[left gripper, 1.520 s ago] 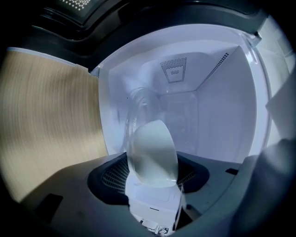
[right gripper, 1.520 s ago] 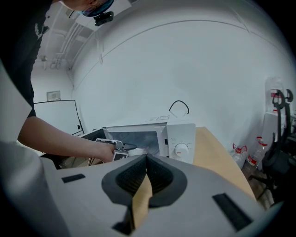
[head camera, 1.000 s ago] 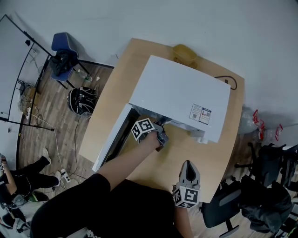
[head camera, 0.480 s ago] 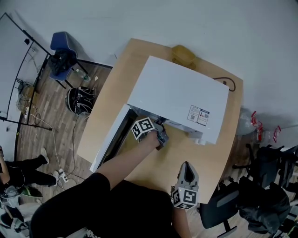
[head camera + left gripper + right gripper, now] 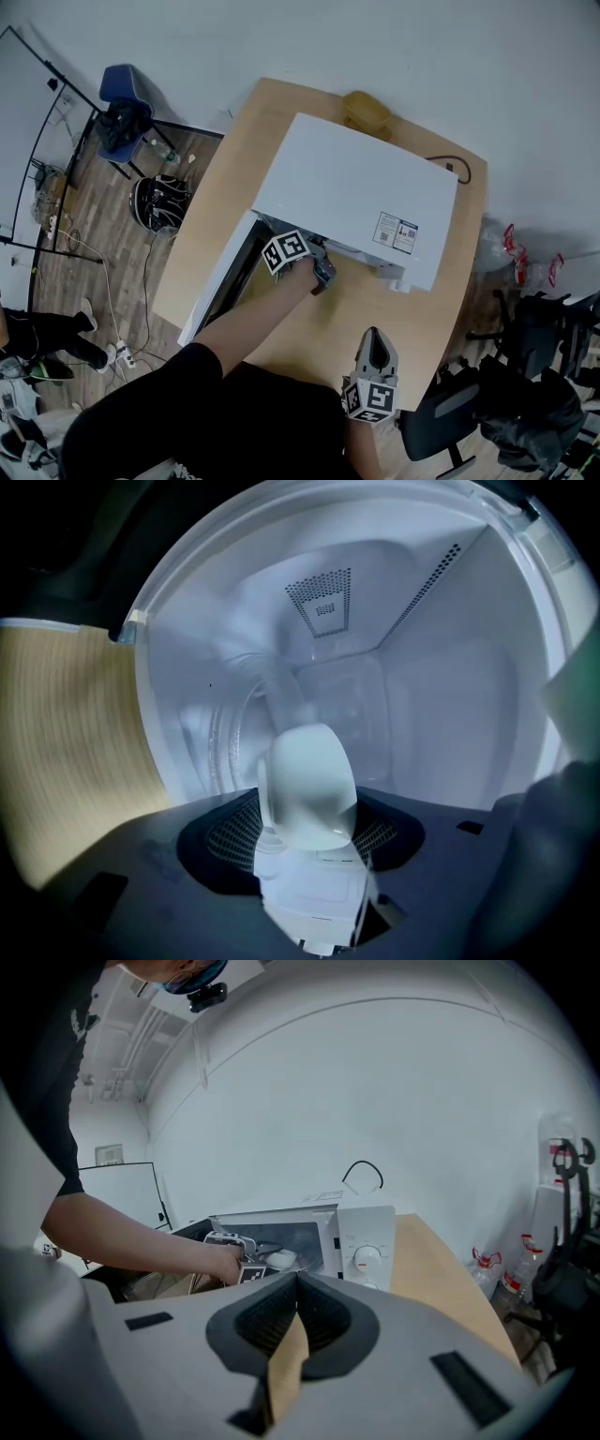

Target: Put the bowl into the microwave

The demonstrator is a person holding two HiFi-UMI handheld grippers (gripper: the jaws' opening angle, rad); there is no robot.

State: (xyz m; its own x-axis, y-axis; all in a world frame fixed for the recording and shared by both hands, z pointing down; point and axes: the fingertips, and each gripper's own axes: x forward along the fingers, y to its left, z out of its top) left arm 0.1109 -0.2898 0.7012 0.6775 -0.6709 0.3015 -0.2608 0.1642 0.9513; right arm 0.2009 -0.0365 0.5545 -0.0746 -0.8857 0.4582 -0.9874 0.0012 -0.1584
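Wooden bench takes up the middle of the head view, with a white microwave parked on it. Its door is swung wide open to the left.

The left gripper is reaching into the open front of the microwave and is clamped on the bowl, a small pale one sitting right between the jaws. So the bowl is inside the cavity, held up off the glass turntable and not set down.

Orientation is a bit funky. The left gripper view is rolled over, so the turntable stands on edge at the left of that picture. The bowl's flat round face points left, toward the turntable, and its rounded side bulges to the right. That puts its axis across the picture, roughly square to the turntable. Honestly can't tell if that flat face is the mouth or the foot.

The right gripper hangs over the near edge of the bench, well apart from the microwave and pointing toward it. Its jaws are pinched together at the tips with nothing in them, just a sliver of bench showing through.
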